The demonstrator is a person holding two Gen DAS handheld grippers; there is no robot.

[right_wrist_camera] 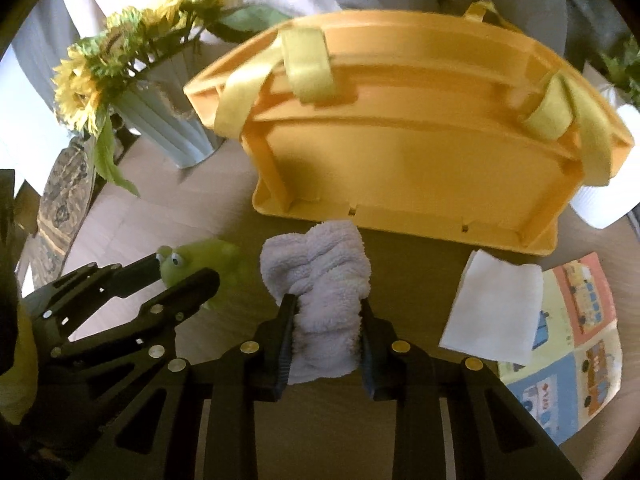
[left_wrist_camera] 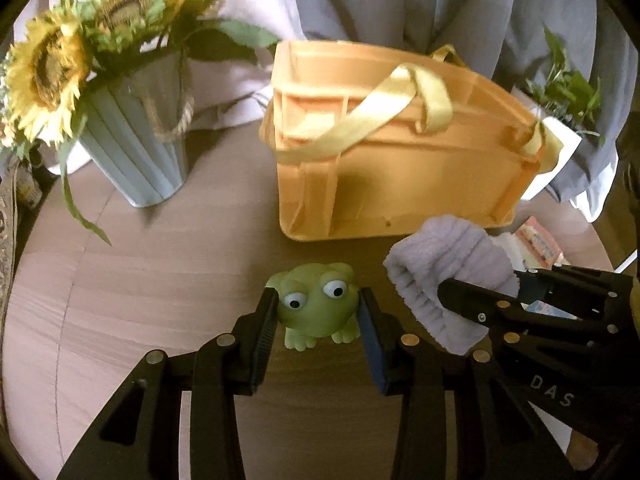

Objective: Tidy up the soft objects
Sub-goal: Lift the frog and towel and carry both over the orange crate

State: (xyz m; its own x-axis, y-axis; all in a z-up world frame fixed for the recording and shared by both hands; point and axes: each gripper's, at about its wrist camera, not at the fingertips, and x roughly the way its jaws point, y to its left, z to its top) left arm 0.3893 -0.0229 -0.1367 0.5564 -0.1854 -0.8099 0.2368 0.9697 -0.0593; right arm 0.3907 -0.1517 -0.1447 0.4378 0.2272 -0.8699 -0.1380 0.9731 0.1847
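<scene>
left wrist view: left gripper (left_wrist_camera: 318, 312) clamped on green frog toy (left_wrist_camera: 316, 304), squashy, best held across its flanks; right gripper (right_wrist_camera: 326, 320) clenched mid-roll on lavender towel (right_wrist_camera: 320, 280), light, compressible; both above counter (left_wrist_camera: 140, 300), near yellow basket (left_wrist_camera: 400, 184)

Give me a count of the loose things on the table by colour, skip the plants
Green: 1, frog toy
Lavender: 1, fluffy headband
Orange: 1, basket
White: 1, folded cloth
Multicoloured: 1, picture cloth
Total: 5
</scene>
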